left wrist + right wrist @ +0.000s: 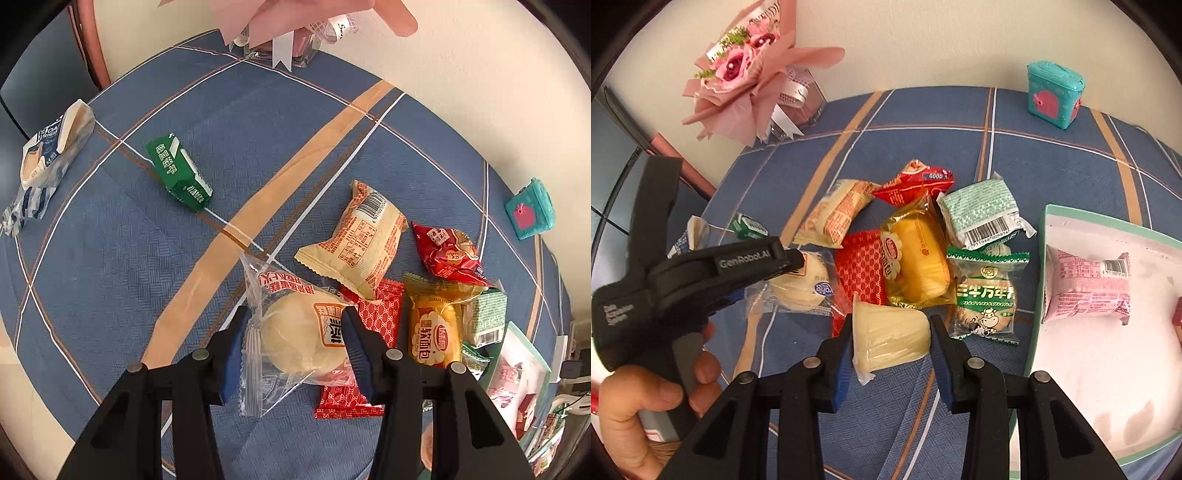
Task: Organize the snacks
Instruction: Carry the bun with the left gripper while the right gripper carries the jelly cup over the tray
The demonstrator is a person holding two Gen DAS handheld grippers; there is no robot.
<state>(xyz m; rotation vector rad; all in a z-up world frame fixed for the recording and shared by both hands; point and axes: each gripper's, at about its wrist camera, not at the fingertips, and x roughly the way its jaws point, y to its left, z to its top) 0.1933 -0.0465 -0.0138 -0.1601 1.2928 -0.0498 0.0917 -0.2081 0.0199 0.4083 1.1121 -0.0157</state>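
Note:
My left gripper is shut on a clear-wrapped round bun, which also shows in the right wrist view. My right gripper is shut on a pale yellow jelly cup. A pile of snacks lies on the blue tablecloth: a beige packet, a red patterned packet, a yellow bread pack, a red packet, a green-white packet and a green cow-print biscuit pack.
A white tray with a mint rim holds a pink packet at right. A green box and a toast bag lie at left. A pink bouquet and a teal toy case stand by the wall.

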